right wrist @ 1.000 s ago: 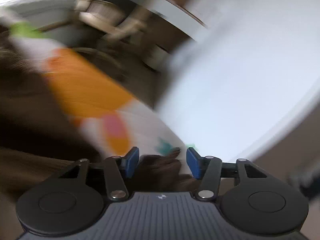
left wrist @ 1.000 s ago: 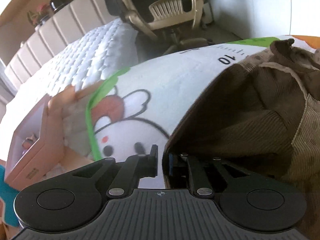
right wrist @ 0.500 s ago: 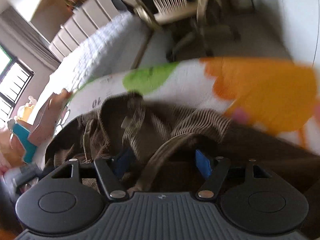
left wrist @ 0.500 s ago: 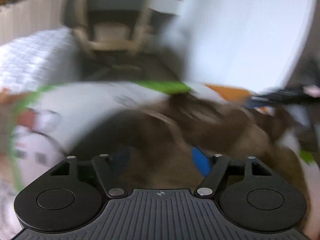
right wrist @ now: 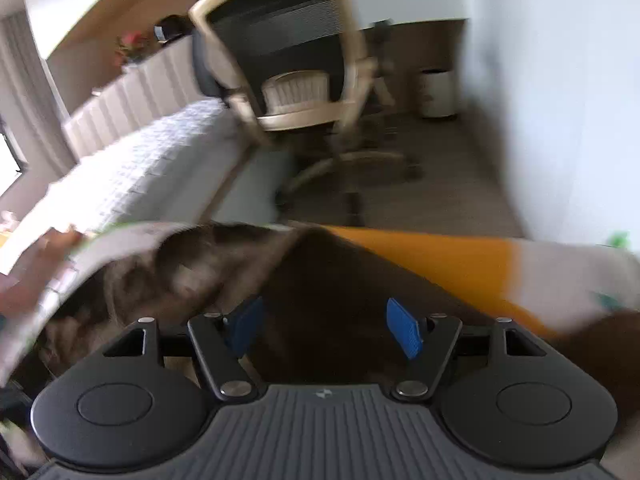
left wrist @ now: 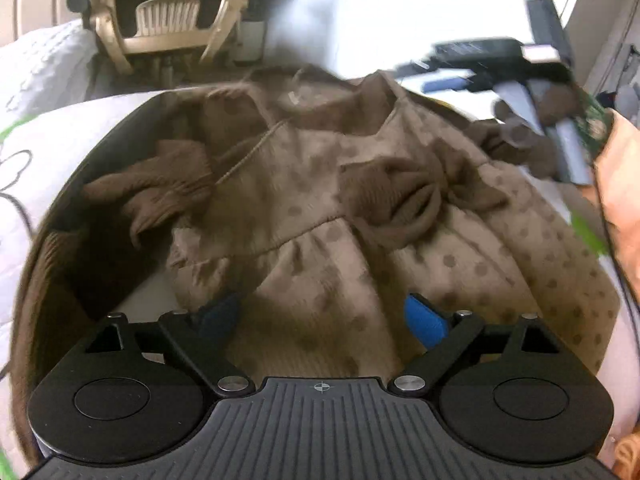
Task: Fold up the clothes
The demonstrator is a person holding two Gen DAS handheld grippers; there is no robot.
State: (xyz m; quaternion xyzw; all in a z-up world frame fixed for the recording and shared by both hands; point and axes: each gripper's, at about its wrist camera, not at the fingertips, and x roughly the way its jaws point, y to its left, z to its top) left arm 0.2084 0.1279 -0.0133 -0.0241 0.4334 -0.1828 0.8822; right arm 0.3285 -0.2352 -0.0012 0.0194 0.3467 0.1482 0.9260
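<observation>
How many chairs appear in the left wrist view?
1: an office chair at the top left, beyond the brown dotted dress. Others may be out of frame.

A cartoon-printed sheet [left wrist: 60, 148] carries the brown dotted dress [left wrist: 340, 216]

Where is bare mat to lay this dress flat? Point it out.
Bare white cartoon-print mat lies left of the brown polka-dot dress. A dark brown corduroy garment crowds the near left. The right side holds the other gripper.

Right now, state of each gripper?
Left gripper: open, over the brown dotted dress, gripping nothing.
Right gripper: open, over dark brown fabric, gripping nothing.
</observation>
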